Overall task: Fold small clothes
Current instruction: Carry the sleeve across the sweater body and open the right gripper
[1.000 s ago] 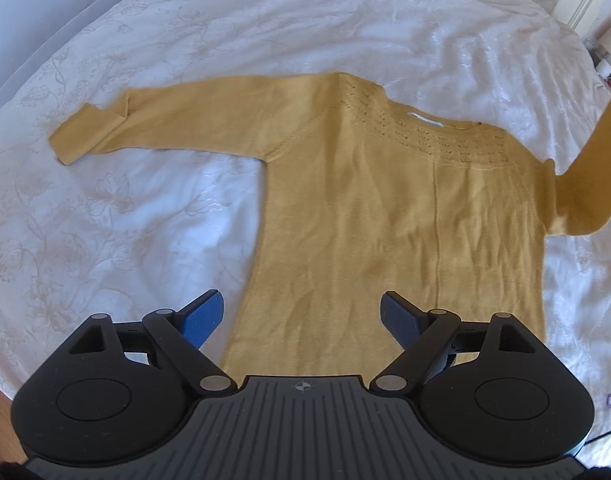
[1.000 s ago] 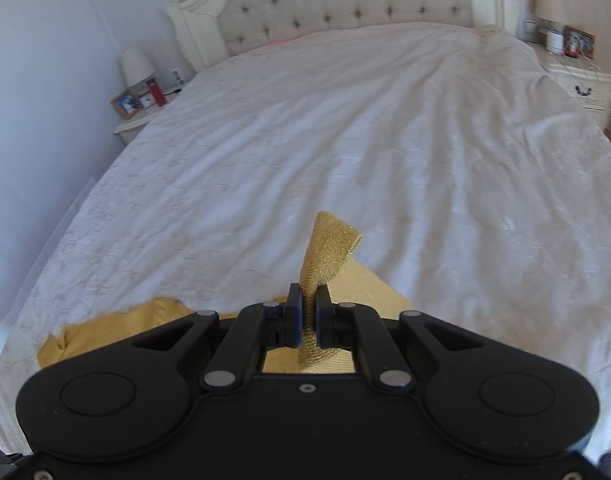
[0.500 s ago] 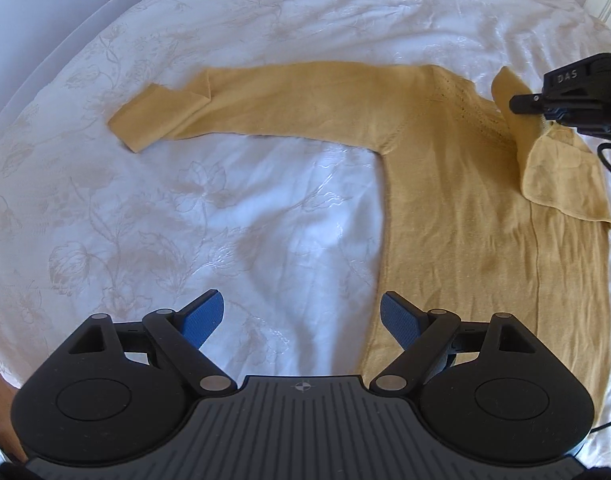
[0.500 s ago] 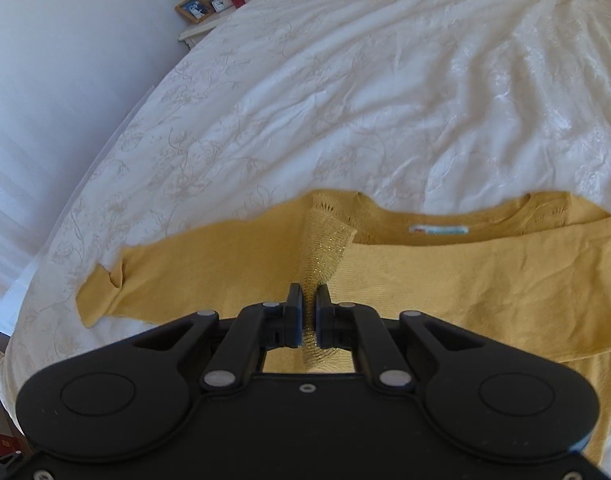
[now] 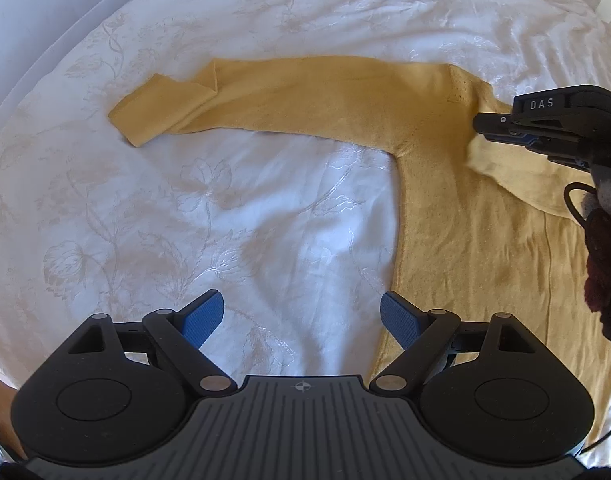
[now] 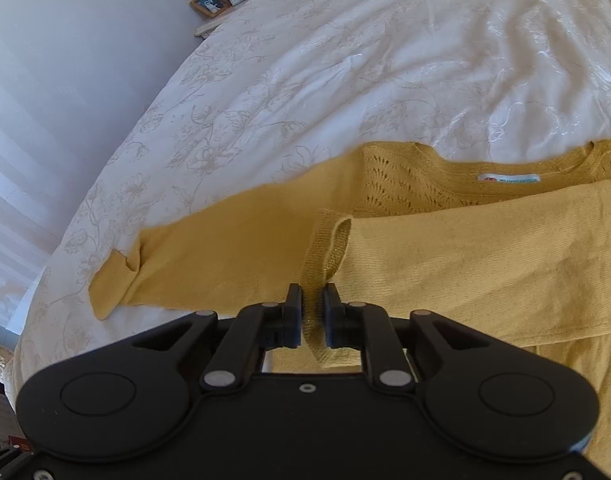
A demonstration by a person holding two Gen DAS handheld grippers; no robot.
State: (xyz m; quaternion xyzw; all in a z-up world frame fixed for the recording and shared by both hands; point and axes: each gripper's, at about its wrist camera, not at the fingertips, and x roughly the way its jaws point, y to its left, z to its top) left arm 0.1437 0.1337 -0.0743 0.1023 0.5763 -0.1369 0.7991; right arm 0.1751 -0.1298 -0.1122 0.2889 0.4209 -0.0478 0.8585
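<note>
A mustard-yellow knit sweater [image 5: 465, 240] lies flat, front up, on the white bedspread [image 5: 185, 220]. Its left sleeve [image 5: 305, 96] stretches out to the left. The right sleeve [image 6: 485, 248] is folded across the chest below the neckline label [image 6: 507, 179]. My right gripper [image 6: 312, 304] has that sleeve's cuff [image 6: 325, 248] between its jaws, which are opening; the cuff hangs slack there. The right gripper [image 5: 479, 122] also shows in the left wrist view, low over the sweater's shoulder. My left gripper [image 5: 301, 316] is open above the bedspread beside the sweater's left side seam, holding nothing.
A nightstand with a lamp, a clock and a photo frame [image 6: 209, 2] stands beyond the bed's left edge, next to a pale wall [image 6: 65, 80]. A person's dark red sleeve [image 5: 605, 272] and a black cable are at the right. Bare bedspread extends behind the sweater.
The right gripper swung the right sleeve down and leftward over the chest, and its jaws parted slightly around the cuff. The left gripper shifted left, off the sweater's hem to the bedspread.
</note>
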